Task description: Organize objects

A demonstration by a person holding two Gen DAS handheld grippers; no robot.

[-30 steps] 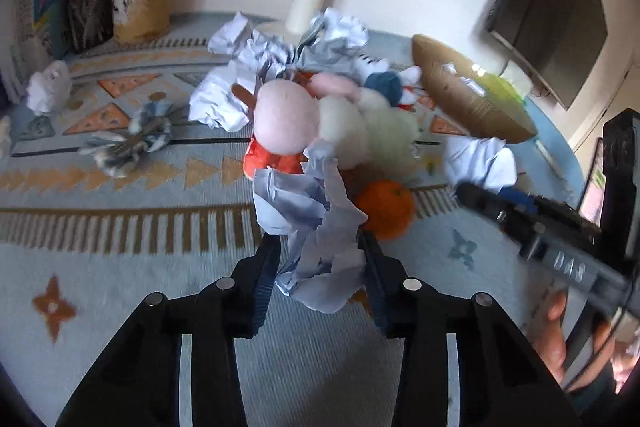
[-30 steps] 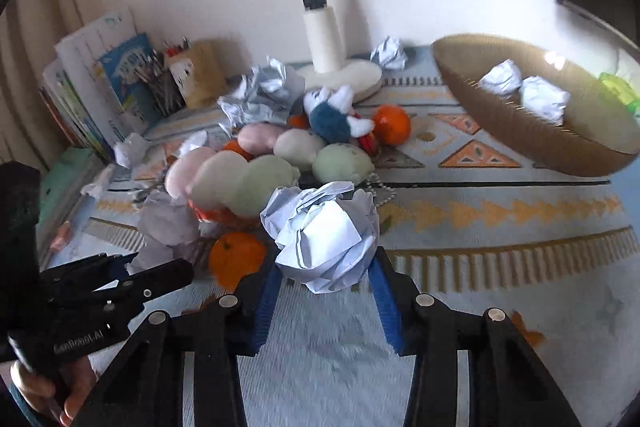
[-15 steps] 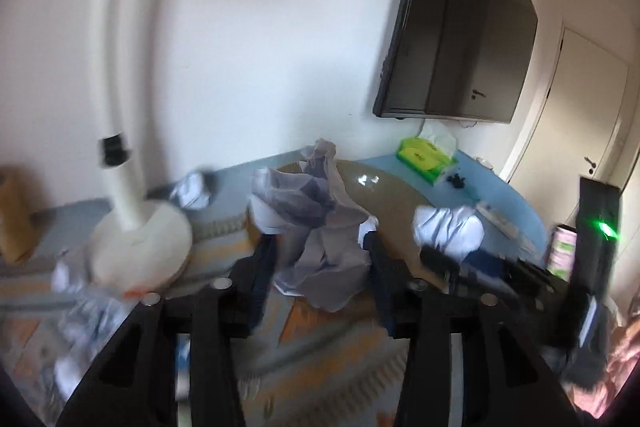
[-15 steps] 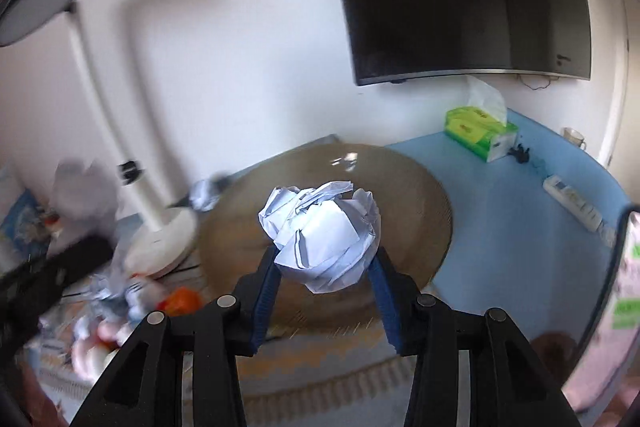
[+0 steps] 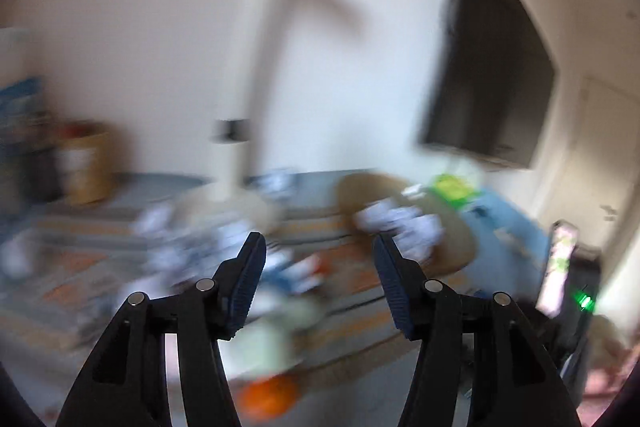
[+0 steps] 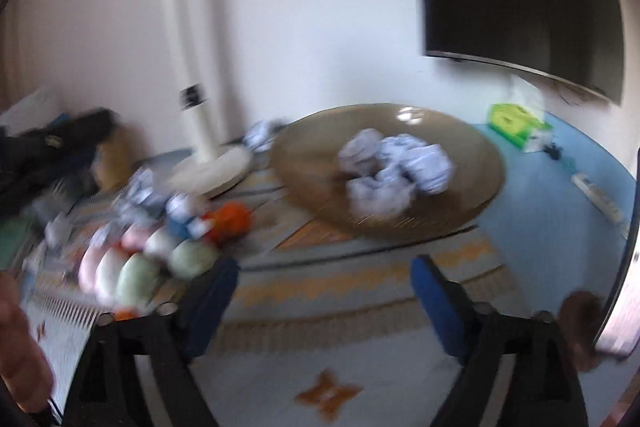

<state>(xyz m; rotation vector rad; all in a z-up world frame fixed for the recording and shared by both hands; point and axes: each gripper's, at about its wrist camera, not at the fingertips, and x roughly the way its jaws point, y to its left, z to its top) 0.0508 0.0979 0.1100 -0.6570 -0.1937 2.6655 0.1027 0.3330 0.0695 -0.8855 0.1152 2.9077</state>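
The left gripper stood with its jaws apart, having just been opening, and nothing lay between its blue ribbed pads. The right gripper was spread wider still, its jaws also having just been opening, and the gap between them was empty too. Both views were smeared by motion. The crumpled paper balls were pale, bluish-white wads with sharp creases; they lay bunched together inside the shallow brown woven bowl, which sat on a patterned mat of grey, orange and cream. The right wrist view showed them most clearly, and it alone showed a further loose paper wad behind the bowl near the round base of the white desk lamp. It also showed a cluster of pastel egg-shaped toys, a small blue and white toy and an orange to the left of the bowl, plus a green tissue box on the blue tabletop. The left wrist view showed the bowl only as a blur off to the right. It alone showed a tan pencil holder by the wall and an orange low between its fingers. A dark wall screen hung at the right.
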